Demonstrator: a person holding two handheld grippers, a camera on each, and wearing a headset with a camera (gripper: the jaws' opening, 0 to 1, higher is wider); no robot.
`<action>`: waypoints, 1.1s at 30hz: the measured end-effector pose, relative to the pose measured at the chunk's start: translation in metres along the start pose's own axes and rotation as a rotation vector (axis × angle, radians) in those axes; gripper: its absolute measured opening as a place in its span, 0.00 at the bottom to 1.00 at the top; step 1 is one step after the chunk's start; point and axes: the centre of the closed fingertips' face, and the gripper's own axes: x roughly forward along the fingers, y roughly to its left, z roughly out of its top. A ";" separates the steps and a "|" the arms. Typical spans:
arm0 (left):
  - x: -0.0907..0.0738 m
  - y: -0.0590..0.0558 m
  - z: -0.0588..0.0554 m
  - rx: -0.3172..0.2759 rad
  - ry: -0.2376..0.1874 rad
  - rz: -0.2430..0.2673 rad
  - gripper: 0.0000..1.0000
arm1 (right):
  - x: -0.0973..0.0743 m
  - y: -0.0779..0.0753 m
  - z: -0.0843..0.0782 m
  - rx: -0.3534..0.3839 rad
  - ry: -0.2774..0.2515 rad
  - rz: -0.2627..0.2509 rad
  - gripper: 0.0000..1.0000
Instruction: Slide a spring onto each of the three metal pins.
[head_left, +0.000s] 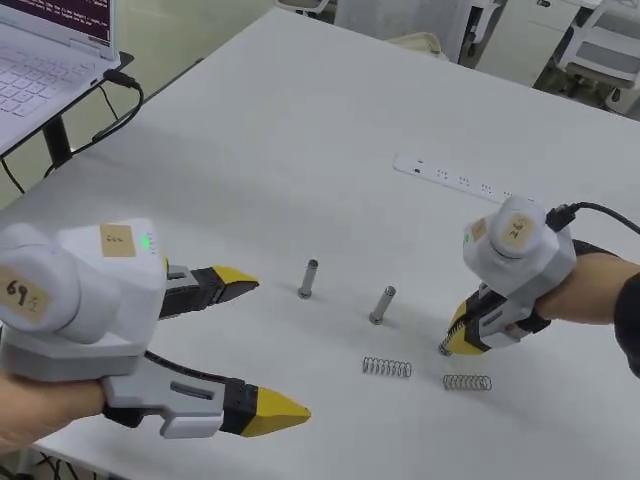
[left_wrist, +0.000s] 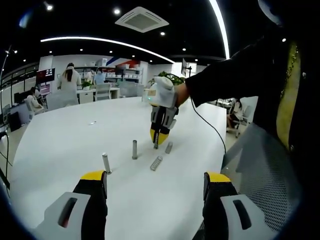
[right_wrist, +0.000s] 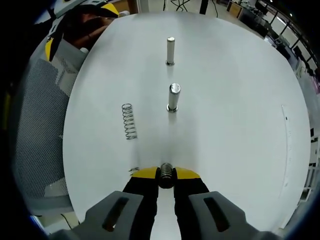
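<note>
Right tongs (right_wrist: 166, 173) were clamped on a held spring (right_wrist: 166, 178), tips down at the table (head_left: 300, 150). Left tongs (head_left: 275, 345) gaped wide apart, empty. First pin (head_left: 308, 278) and second pin (head_left: 383, 304) stood upright, bare. One loose spring (head_left: 387, 367) lay flat near them, and another loose spring (head_left: 467, 381) lay just beside the right tongs.
</note>
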 end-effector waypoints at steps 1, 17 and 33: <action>0.000 0.000 0.000 -0.001 -0.001 0.000 0.76 | 0.000 0.000 0.000 0.001 -0.001 0.000 0.09; 0.000 -0.001 -0.001 -0.004 0.000 0.000 0.75 | -0.001 -0.001 0.001 0.028 -0.024 -0.015 0.15; 0.002 -0.004 0.002 0.003 0.004 -0.009 0.75 | -0.018 0.000 -0.014 0.086 -0.065 -0.030 0.17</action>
